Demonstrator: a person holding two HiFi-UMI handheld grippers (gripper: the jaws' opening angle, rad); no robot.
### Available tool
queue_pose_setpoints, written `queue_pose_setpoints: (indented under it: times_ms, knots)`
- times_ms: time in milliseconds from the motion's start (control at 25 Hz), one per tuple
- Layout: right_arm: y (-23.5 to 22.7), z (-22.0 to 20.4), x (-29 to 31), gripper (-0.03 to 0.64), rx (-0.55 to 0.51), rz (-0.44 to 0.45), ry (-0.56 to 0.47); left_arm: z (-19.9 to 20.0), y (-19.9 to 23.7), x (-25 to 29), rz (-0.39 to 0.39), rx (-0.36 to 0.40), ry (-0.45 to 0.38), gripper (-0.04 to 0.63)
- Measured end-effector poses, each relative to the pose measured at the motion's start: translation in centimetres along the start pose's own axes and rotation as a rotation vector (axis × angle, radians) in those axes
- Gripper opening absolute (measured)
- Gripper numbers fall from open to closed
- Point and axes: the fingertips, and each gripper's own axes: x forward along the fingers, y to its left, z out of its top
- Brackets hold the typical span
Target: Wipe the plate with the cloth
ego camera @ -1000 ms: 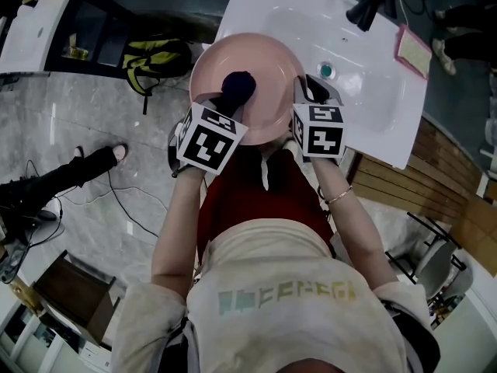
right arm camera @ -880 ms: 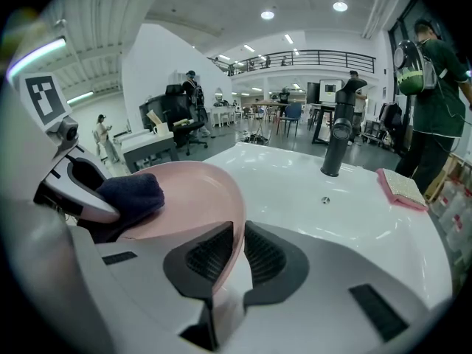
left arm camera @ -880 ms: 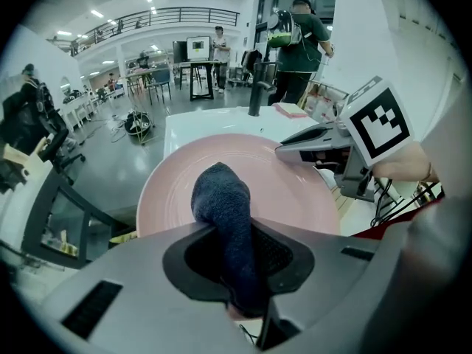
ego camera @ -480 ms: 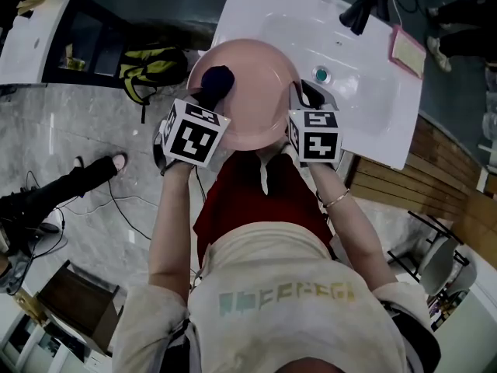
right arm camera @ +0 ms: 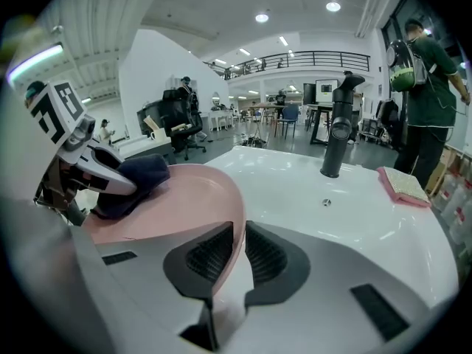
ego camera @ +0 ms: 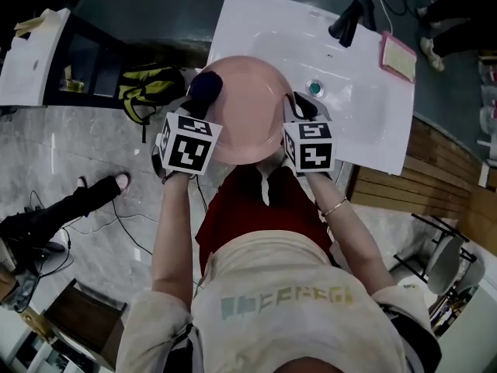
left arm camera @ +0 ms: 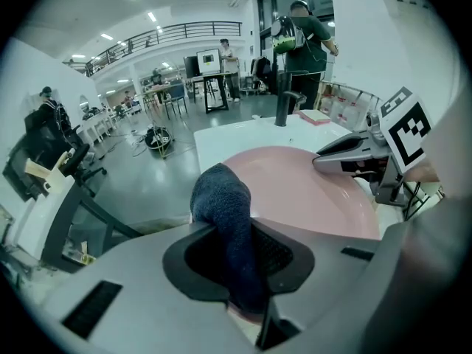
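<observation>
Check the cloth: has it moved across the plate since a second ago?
Yes. In the head view the cloth, in the left tongs, has slid from the middle of the pink plate to its left rim, away from the sink drain.

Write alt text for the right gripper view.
The right claw grips the rim of a pink plate above a white sink. At left, the left claw holds a dark blue cloth against the plate; a black faucet stands behind.

A white sink point(ego camera: 365, 107) carries a black tap point(ego camera: 351, 19) at its far edge, a green drain point(ego camera: 314, 88), and a pink pad point(ego camera: 397, 55), perhaps a sponge, near the tap. A yellow-green backpack point(ego camera: 151, 90) lies on the grey floor point(ego camera: 62, 130).
</observation>
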Motion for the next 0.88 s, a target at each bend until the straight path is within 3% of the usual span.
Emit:
queue_pose_setpoints:
  times_ms: [400,880]
  knots:
    - [-0.4,1.5,0.1,0.069,0.019,-0.001,-0.065,3.5,1.5,-0.8,0.036,-0.039,-0.140,0.080]
    - [0.2,5.5,-3.1,0.069,0.040,-0.012,-0.199,7.3,2.5,-3.4,-0.003,-0.123,-0.351,0.080]
